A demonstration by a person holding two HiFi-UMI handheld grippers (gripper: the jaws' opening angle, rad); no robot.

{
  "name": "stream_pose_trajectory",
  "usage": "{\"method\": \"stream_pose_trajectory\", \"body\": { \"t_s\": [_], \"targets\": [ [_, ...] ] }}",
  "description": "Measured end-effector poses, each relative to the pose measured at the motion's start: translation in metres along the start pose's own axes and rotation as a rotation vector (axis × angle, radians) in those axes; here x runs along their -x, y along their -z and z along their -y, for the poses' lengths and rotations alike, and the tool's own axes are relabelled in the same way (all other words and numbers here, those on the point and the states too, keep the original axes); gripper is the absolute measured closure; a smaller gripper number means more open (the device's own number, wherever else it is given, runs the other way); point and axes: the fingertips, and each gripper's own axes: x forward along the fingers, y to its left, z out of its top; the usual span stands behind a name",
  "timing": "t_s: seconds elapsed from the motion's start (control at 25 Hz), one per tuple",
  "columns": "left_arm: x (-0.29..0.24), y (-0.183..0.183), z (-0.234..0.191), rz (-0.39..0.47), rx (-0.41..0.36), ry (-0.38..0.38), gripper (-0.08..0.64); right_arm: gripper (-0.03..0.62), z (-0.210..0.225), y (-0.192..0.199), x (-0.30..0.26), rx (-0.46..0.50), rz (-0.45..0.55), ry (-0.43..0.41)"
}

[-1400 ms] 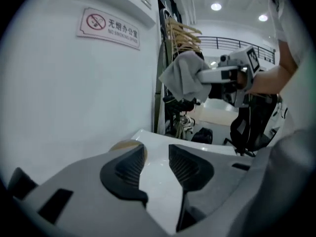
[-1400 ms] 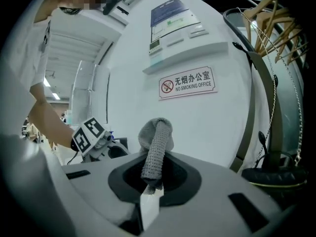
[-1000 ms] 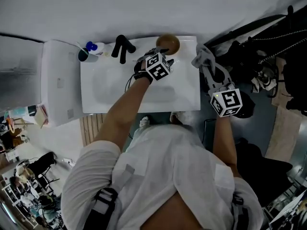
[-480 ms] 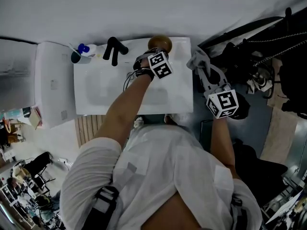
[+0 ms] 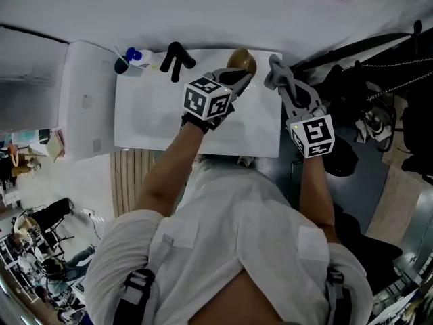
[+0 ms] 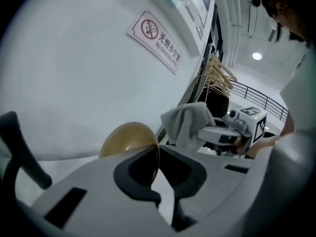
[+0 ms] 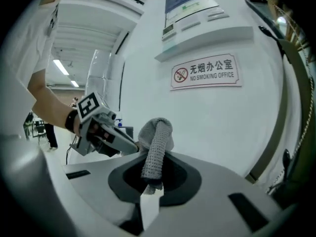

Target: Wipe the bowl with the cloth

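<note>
A golden-brown bowl (image 5: pixel 243 60) hangs above the far edge of the white table (image 5: pixel 155 117). My left gripper (image 5: pixel 237 78) holds it tilted by the rim. Its jaws have just been closing, and the rim now sits pinched between them. In the left gripper view the bowl (image 6: pixel 129 137) rises edge-on out of the left gripper (image 6: pixel 158 158). A grey cloth (image 5: pixel 275 72) hangs bunched from my right gripper (image 5: pixel 281 85), just right of the bowl and apart from it. In the right gripper view the cloth (image 7: pixel 157 135) stands up from the shut right gripper (image 7: pixel 150 181).
A black two-pronged object (image 5: pixel 177 59) and a cup with blue-capped items (image 5: pixel 128 59) stand at the table's back left. A white cabinet (image 5: pixel 84 100) adjoins the table's left side. Dark clutter and cables (image 5: pixel 369 80) fill the floor at the right. The wall lies close behind.
My left gripper has shut on the bowl's rim, rolled and lifted the bowl off the table. The right gripper with the cloth has drifted slightly closer to the bowl.
</note>
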Motion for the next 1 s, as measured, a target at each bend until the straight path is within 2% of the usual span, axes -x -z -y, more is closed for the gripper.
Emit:
{"method": "stream_pose_trajectory", "body": {
  "t_s": [0.28, 0.4, 0.56, 0.76, 1.0],
  "targets": [
    [0.052, -0.009, 0.014, 0.069, 0.000, -0.004, 0.537, 0.554, -0.063, -0.026, -0.038, 0.158, -0.048, -0.150],
    [0.064, -0.007, 0.018, 0.071, -0.043, 0.018, 0.537, 0.554, -0.085, -0.035, -0.046, 0.190, -0.047, -0.207],
    [0.071, -0.003, 0.029, 0.050, -0.122, 0.057, 0.537, 0.554, -0.094, -0.039, -0.051, 0.187, -0.063, -0.238],
    [0.079, 0.001, 0.034, 0.048, -0.104, 0.100, 0.537, 0.554, -0.096, -0.040, -0.052, 0.142, -0.059, -0.258],
    [0.083, 0.006, 0.043, 0.026, -0.133, 0.139, 0.537, 0.554, -0.094, -0.040, -0.049, 0.131, -0.067, -0.244]
  ]
}}
